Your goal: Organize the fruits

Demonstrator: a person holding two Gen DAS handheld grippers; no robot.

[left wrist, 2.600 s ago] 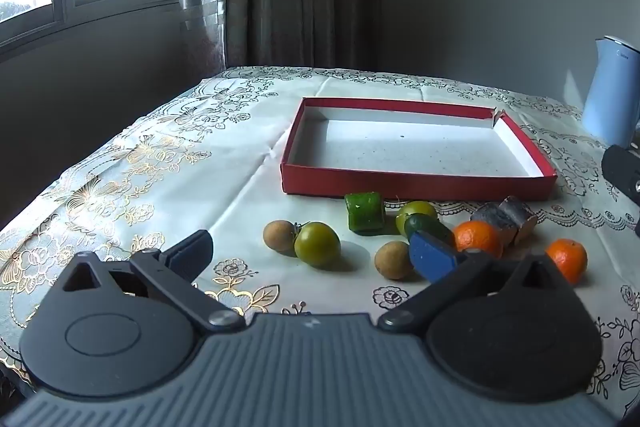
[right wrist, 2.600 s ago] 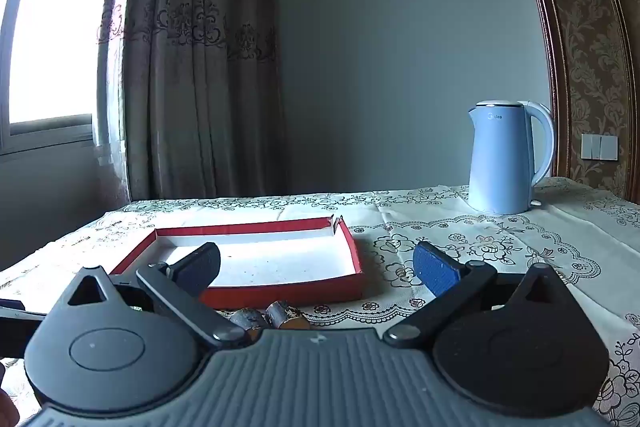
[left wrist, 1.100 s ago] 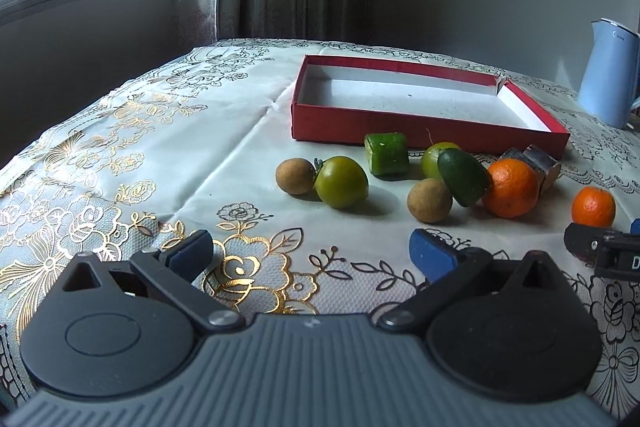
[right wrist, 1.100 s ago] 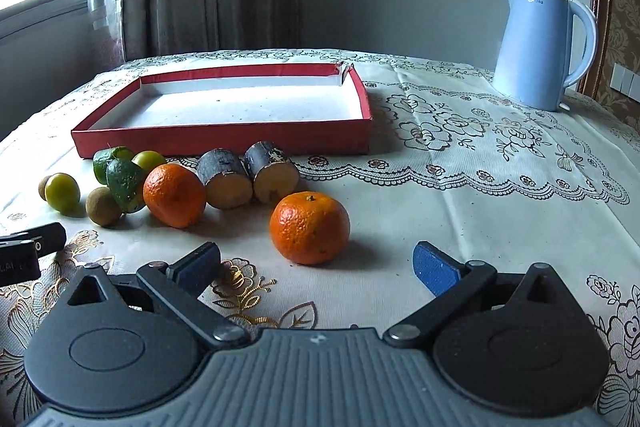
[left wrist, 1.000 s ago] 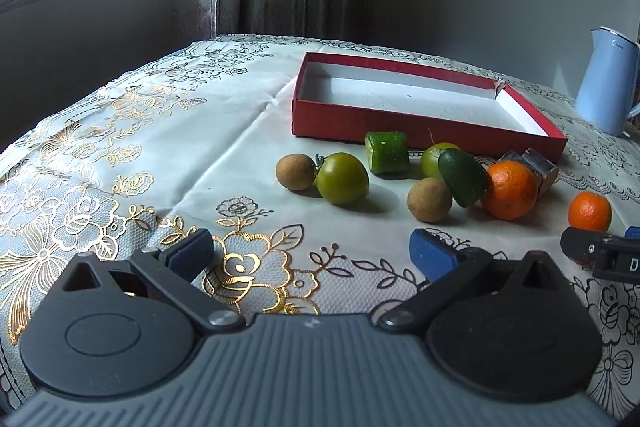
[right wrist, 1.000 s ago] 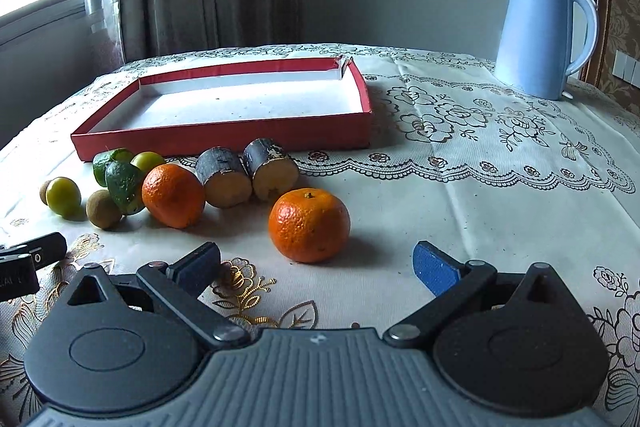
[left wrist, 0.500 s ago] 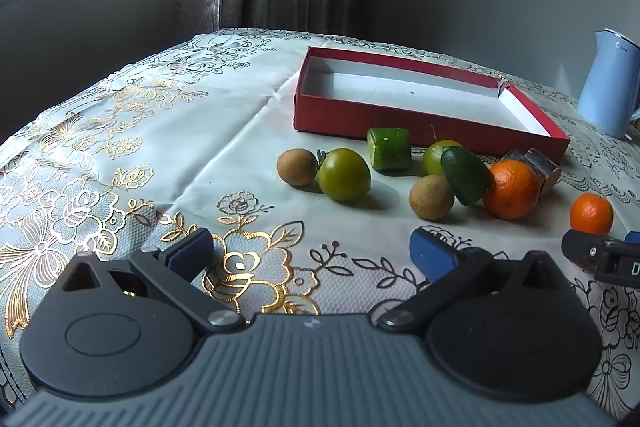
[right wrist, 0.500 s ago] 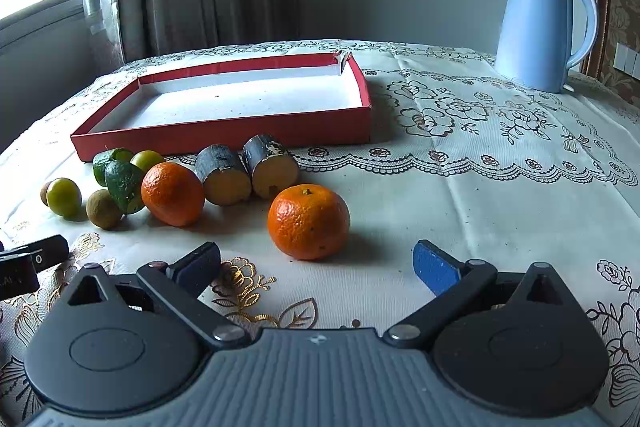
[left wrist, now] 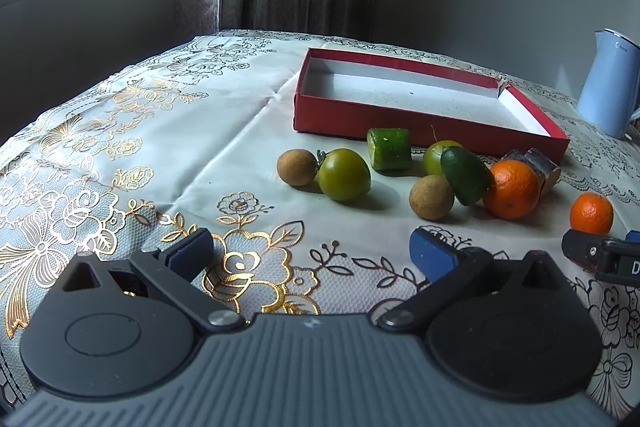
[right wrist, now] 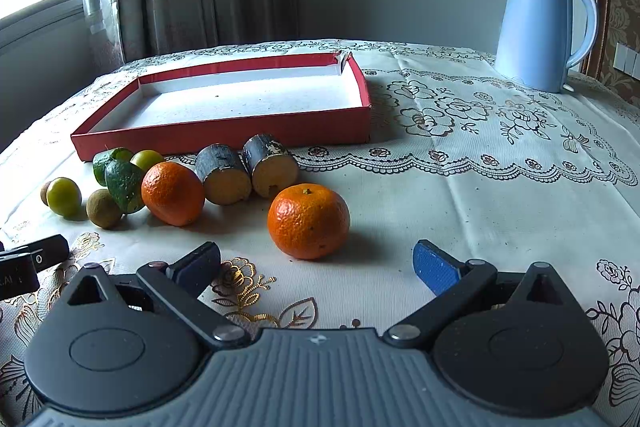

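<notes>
An empty red tray [left wrist: 400,125] [right wrist: 224,135] lies on the table. In front of it lie several fruits: a green tomato [left wrist: 344,174], two brown round fruits [left wrist: 297,167] [left wrist: 431,202], a green cut piece [left wrist: 389,149], a dark avocado [left wrist: 466,175], an orange [left wrist: 514,189] [right wrist: 173,193], two cut dark-skinned pieces [right wrist: 248,169], and a second orange [left wrist: 591,213] [right wrist: 308,221]. My left gripper [left wrist: 310,255] is open and empty, short of the tomato. My right gripper [right wrist: 316,265] is open and empty, just short of the second orange.
A blue kettle [right wrist: 540,27] [left wrist: 612,87] stands at the back right. A floral tablecloth [left wrist: 120,155] covers the table, whose left edge drops off near a window and curtain. The right gripper's tip [left wrist: 600,259] shows at the left view's right edge.
Both grippers have come down toward the table and closer to the fruit. In the last half second both views shifted only slightly. No fruit has moved.
</notes>
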